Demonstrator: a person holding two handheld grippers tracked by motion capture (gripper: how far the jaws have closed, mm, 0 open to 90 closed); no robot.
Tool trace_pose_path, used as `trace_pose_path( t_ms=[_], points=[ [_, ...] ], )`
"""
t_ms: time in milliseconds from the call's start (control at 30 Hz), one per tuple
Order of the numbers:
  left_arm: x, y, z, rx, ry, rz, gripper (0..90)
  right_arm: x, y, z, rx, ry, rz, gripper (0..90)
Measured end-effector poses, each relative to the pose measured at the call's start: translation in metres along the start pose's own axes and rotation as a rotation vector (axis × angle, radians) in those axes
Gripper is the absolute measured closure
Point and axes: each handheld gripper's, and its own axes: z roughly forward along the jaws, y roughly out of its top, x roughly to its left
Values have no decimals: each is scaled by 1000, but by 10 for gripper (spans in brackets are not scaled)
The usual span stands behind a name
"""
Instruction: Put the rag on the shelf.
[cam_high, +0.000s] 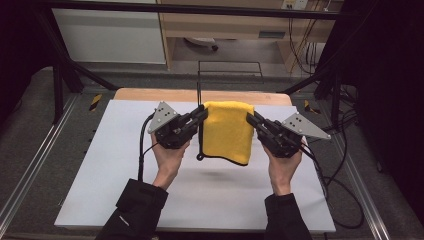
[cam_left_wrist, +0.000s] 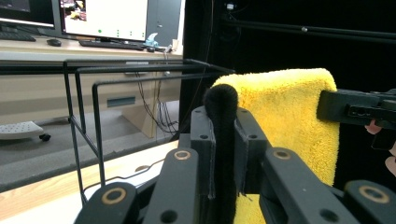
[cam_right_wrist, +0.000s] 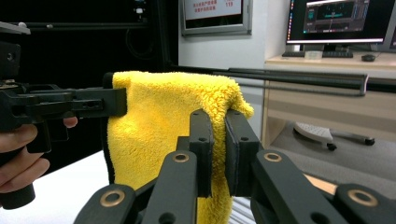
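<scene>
A wide white surface (cam_high: 210, 200) spans the high view, with a strip of bare wood along its far edge. Behind that edge stands a thin black wire rack (cam_high: 230, 70).

Above the middle of the surface, clear of it, hangs a yellow towel (cam_high: 227, 131). It is thick and fluffy, with a black bound hem that shows along its left side and bottom. It is folded over at the top, so it drapes in a doubled panel, and its lower edge runs slightly slanted, with a faint shadow below it.

The left gripper (cam_high: 200, 116) is clenched on the towel's upper left corner; in the left gripper view the black hem bulges up between its fingers (cam_left_wrist: 203, 140). The right gripper (cam_high: 251, 120) is clenched on the upper right corner, yellow pile pinched between its fingers (cam_right_wrist: 201, 144).
</scene>
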Motion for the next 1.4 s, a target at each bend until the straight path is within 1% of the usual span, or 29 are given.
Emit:
trace_pose_path(
  t_ms=[100,233,300,400,433,1033,1400],
  points=[
    [1,5,0,-16,0,-6,797,0,6,2,-7,1,-8,829],
    [2,12,0,-26,9,4,797,1,13,4,-16,-2,-17,829],
    [3,15,1,-36,10,2,797,1,16,6,-22,-2,-24,829],
    [3,19,1,-51,12,5,797,0,21,7,-34,-1,-22,829],
    [2,21,1,-55,13,0,797,0,22,8,-37,-2,-24,829],
    [3,45,6,-100,18,26,796,-4,48,13,-74,-15,-51,829],
    [3,60,11,-128,21,30,796,-7,61,16,-96,-21,-56,829]
  ],
)
